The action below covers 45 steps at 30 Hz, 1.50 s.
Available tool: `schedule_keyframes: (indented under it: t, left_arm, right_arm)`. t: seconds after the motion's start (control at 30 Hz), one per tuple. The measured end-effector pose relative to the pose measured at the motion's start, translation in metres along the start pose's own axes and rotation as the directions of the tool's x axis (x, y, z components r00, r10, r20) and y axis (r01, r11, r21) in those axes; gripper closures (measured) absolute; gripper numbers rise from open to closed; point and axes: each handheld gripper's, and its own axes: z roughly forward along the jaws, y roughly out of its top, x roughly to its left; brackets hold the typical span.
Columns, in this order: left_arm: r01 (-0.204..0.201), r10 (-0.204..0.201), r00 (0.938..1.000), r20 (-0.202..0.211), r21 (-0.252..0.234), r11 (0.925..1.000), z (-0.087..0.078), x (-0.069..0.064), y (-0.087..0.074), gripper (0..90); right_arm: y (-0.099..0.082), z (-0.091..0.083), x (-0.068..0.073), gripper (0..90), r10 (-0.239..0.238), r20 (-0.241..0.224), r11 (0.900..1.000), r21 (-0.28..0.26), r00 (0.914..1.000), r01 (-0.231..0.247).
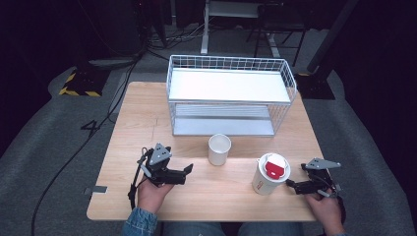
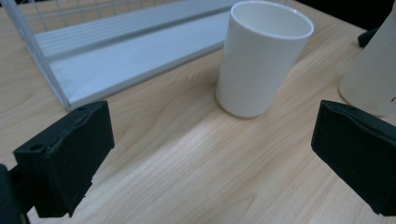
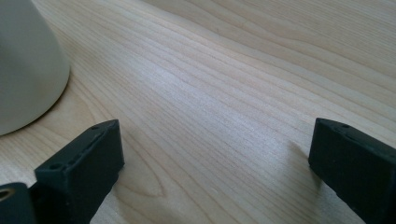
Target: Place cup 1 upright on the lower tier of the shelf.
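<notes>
1. Centrally in the high view, a white cup [image 1: 219, 149] stands upright on the table [image 1: 128, 128], mouth up, long axis vertical, just below the wire rack [image 1: 231, 93].
2. Lower right of centre, a paper cup [image 1: 270, 175] with a red-and-white lid stands upright too, axis vertical; the two cups are apart.
3. Left gripper [image 1: 186, 170], lower left, points right toward the white cup; in the left gripper view its jaws are spread wide with nothing between them, the white cup [image 2: 261, 56] lying beyond.
4. Right gripper [image 1: 291, 185], lower right, points left at the paper cup; jaws released and wide over bare wood.
5. Cut off: the paper cup [image 3: 25, 65] at the right gripper view's left edge, showing as a pale wall only; printing on it is illegible.
</notes>
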Motion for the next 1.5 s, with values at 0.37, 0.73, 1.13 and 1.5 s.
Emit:
schedule_keyframes:
  t: [0.37, 0.73, 1.13, 1.5]
  left_arm:
    - [-0.022, 0.025, 0.9982, 0.054, -0.047, 0.9987, 0.023, -0.013, 0.011, 0.0]
    - [-0.033, 0.04, 0.9941, 0.101, -0.07, 0.997, 0.051, -0.034, 0.023, 0.0]
    - [-0.039, 0.043, 0.9967, 0.069, -0.055, 0.9977, 0.082, -0.042, 0.023, 0.0]
    - [0.0, 0.003, 0.9975, 0.071, -0.033, 0.9994, 0.109, -0.041, 0.015, 0.1]
  right_arm:
    - [0.0, 0.0, 0.0, 3.4, 0.002, 0.004, 1.0, 0.0, 1.0, -0.002]
    - [0.0, 0.0, 0.0, 3.4, 0.002, 0.005, 1.0, 0.0, 1.0, -0.002]
    - [0.0, 0.0, 0.0, 3.5, 0.001, 0.006, 1.0, 0.0, 1.0, -0.001]
    - [0.0, 0.0, 0.0, 3.5, 0.001, 0.006, 1.0, 0.0, 1.0, -0.001]
